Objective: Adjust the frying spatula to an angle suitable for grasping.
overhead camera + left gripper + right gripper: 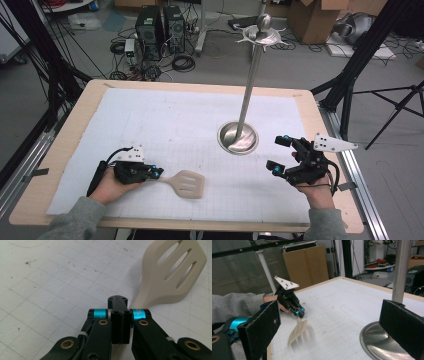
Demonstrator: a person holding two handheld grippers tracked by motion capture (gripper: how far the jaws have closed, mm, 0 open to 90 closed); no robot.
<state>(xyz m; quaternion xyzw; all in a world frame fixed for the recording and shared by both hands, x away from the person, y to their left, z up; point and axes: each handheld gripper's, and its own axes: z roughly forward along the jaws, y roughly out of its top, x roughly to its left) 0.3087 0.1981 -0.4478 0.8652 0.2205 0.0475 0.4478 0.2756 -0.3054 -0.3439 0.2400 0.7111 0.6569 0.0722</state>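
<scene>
Cream, matte plastic spatula with a slotted blade (186, 183): uniform beige, no markings. Left gripper of black plastic (156, 173): black body, cyan bands at the jaw tips, brass-coloured rivets, pale grey three-cornered plate with dark dots. Right gripper of black plastic (279, 153): same black, cyan accents, grey dotted plate. White paper sheet with a faint grey square grid (165, 120), dark specks at 10 o'clock in the left gripper view. Pale wood-coloured tabletop (70, 130). Silver brushed-metal stand with round base (238, 138). Grey knit sleeves (75, 220).
</scene>
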